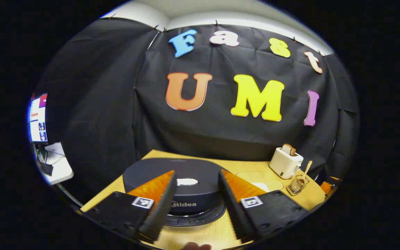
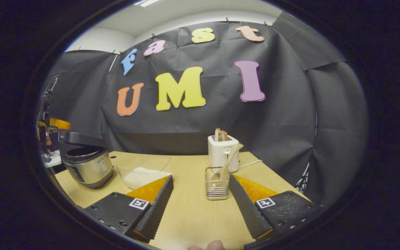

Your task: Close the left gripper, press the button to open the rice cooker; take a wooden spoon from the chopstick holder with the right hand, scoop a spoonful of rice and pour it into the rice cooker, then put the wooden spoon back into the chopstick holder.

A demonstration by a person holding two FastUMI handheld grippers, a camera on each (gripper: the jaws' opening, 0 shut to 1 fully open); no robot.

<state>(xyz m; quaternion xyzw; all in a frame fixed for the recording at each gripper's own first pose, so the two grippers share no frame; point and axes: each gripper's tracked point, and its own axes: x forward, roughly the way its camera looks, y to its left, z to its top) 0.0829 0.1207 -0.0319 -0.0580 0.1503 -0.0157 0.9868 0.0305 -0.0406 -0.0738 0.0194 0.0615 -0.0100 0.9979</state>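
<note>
White toaster (image 2: 222,152) stands at back of the wooden table (image 2: 193,211), close against the black cloth wall (image 2: 283,114); slices of toast (image 2: 220,134) stick up from its slots. A white cord (image 2: 250,163) runs off from its right side across the tabletop. Left gripper view: same toaster (image 1: 285,162) far right, a lit monitor (image 1: 38,118) at far left edge above a white surface (image 1: 59,170)

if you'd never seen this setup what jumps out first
Probably the dark round rice cooker, lid down, sitting close between the open fingers of the left gripper. Next, across the wooden table, the wire holder with a wooden spoon leaning in it, just ahead of the open right gripper, and a white toaster behind.
</note>
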